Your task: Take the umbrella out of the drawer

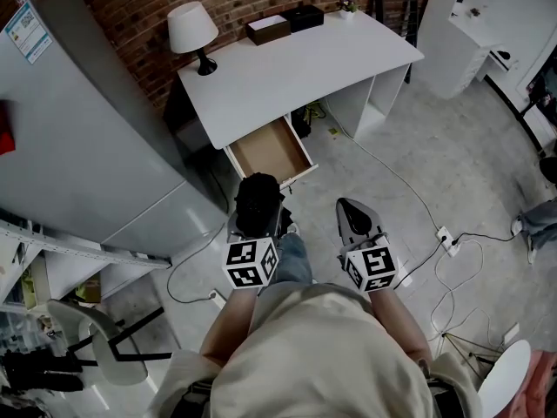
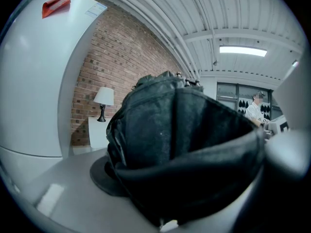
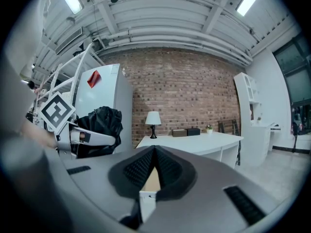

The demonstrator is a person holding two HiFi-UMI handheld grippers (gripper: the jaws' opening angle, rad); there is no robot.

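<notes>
A folded black umbrella (image 1: 258, 202) is clamped in my left gripper (image 1: 258, 209), held up in the air in front of the open drawer (image 1: 271, 151). Its dark fabric fills the left gripper view (image 2: 180, 144) between the jaws. From the right gripper view the umbrella (image 3: 101, 124) shows at the left, gripped by the other tool. My right gripper (image 1: 355, 217) is shut with nothing in it, its ribbed pads (image 3: 165, 171) pressed together. The drawer stands pulled out from the white desk (image 1: 287, 68), and its wooden bottom looks bare.
A white lamp (image 1: 192, 33) and two boxes (image 1: 284, 23) stand on the desk. A large grey cabinet (image 1: 78, 138) rises at the left. Cables and a power strip (image 1: 447, 240) lie on the floor at the right. A white chair (image 1: 91, 342) sits lower left.
</notes>
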